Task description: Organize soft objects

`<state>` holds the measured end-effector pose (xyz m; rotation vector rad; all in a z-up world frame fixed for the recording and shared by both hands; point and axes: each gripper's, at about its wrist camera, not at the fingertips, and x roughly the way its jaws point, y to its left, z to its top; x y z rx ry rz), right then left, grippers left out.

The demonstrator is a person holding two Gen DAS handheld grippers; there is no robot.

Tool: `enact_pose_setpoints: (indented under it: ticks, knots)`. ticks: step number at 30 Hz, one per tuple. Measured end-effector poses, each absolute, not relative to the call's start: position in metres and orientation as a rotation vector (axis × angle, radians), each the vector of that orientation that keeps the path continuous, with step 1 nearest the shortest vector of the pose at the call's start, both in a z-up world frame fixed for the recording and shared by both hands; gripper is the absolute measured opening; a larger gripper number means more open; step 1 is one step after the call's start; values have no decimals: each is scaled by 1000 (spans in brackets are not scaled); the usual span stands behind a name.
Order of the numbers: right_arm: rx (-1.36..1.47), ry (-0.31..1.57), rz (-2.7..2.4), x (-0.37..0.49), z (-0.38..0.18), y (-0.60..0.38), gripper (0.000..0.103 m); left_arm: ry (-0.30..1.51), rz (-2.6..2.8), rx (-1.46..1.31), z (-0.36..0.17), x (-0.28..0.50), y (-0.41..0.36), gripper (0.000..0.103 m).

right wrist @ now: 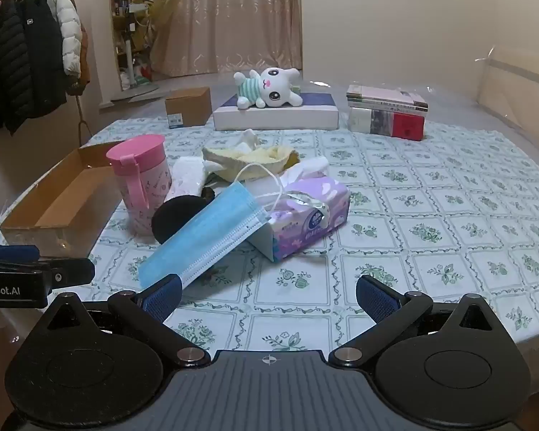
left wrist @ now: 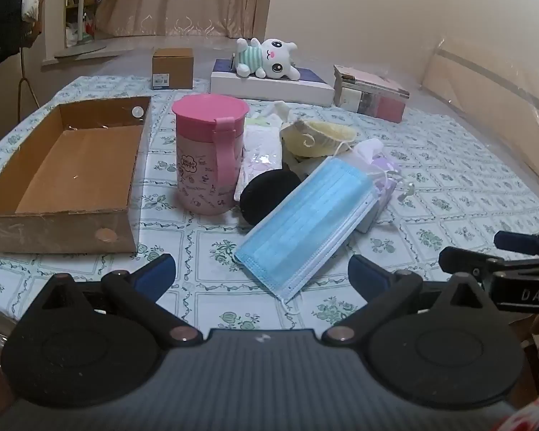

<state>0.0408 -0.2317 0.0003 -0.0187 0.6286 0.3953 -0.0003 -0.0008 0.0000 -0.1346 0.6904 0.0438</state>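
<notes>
Left tool (left wrist: pixel 262 273) wide and empty, right tool (right wrist: pixel 267 296) wide and empty, blue mask (right wrist: pixel 204 237) leaning on tissue pack (right wrist: pixel 312 212), brown box (left wrist: pixel 68 176) on table (right wrist: pixel 449 222)

I'm seeing the counter (right wrist: pixel 431 215) in its floral cloth carrying an open cardboard box (left wrist: pixel 68 176), a pink cup (left wrist: pixel 208 158), a blue mask (left wrist: pixel 305 226), a tissue pack (right wrist: pixel 312 212) and books (right wrist: pixel 388 115).

This is a lived-in home, likely a bedroom or living room. A table (right wrist: pixel 431 215) under a green floral cloth sits near; far behind it hang beige curtains (right wrist: pixel 233 18). At the far left a rack holds puffer jackets (right wrist: pixel 25 54), beside a cluttered bookshelf (right wrist: pixel 125 10). A plush toy (right wrist: pixel 269 88) and stacked books (right wrist: pixel 388 111) lie at the table's far side.
</notes>
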Motion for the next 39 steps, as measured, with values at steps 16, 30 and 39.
enact_pose_setpoints:
  ticks: [16, 30, 39]
  knots:
    - [-32, 634, 400, 39, 2, -230, 103, 679, 43, -161, 2, -5, 7, 101]
    - [-36, 638, 395, 39, 3, -228, 103, 680, 44, -146, 2, -4, 2, 101]
    - [-37, 641, 393, 40, 2, -227, 103, 682, 46, -148, 0, -2, 2, 101]
